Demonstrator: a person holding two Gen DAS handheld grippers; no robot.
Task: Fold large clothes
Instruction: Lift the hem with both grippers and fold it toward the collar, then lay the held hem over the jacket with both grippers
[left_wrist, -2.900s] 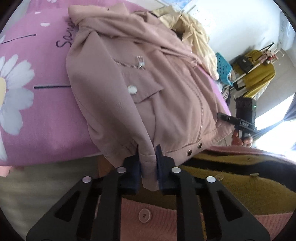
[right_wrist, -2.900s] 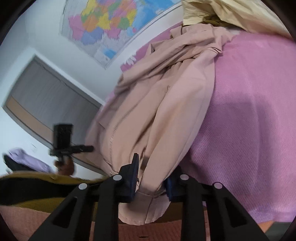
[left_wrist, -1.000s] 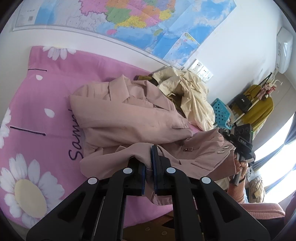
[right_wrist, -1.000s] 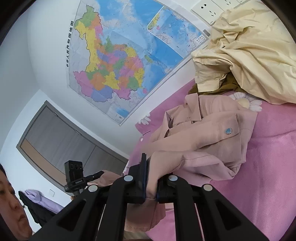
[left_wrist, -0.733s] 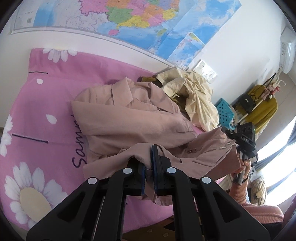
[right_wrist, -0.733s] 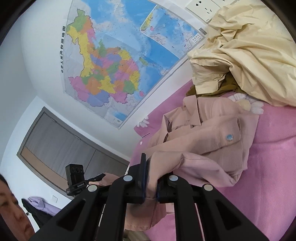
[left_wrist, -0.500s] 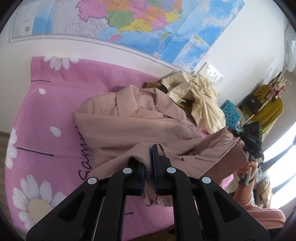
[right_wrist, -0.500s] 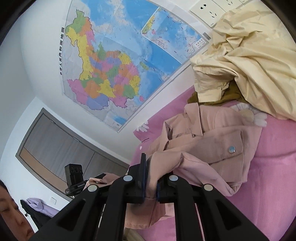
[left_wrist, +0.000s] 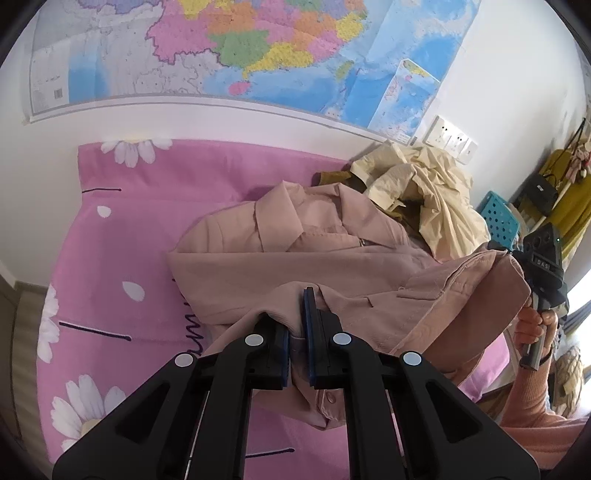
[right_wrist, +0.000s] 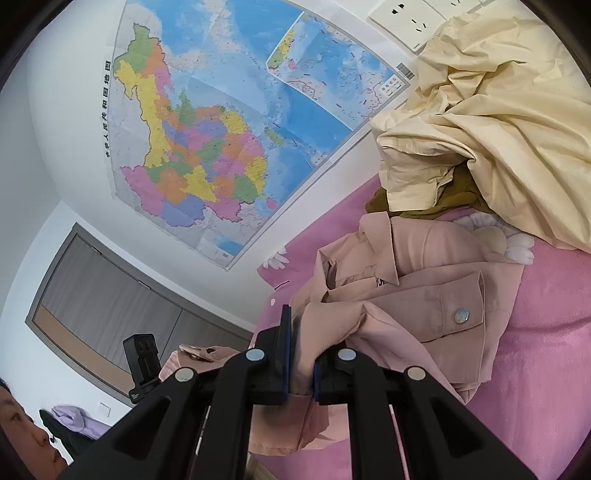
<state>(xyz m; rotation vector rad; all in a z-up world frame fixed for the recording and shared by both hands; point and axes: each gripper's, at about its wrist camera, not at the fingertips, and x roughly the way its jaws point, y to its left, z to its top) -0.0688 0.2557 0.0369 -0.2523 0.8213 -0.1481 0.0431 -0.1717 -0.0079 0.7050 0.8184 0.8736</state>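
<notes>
- your left gripper (left_wrist: 295, 343) is clamped tight on the hem of the pink jacket (left_wrist: 280, 251), with a fold of cloth pinched between its blue pads and only a sliver of gap.
- your right gripper (right_wrist: 301, 363) is pinched just as tight on the other end of that hem; its fabric bunches up between the fingers.
- a few seconds ago the hem hung off the near edge of the bed, right against your body. now it is raised and carried over the jacket's own body, toward the collar.
- over the last second both hands went further toward the wall map (left_wrist: 229, 48), and the collar end reads larger in both views.
- that means the bottom-to-top fold is mid-way, i judge: the lower half arcs in the air between your grippers, not yet laid down.
- the jacket's upper half lies flat on the pink daisy bedspread (left_wrist: 122, 236), collar toward the wall.
- the cream garment (right_wrist: 491, 133) is heaped just beside the collar (watch it: the right end of the hem may land on it).
- your next need, as i read it, is to lower the hem evenly onto the shoulders before letting go.
</notes>
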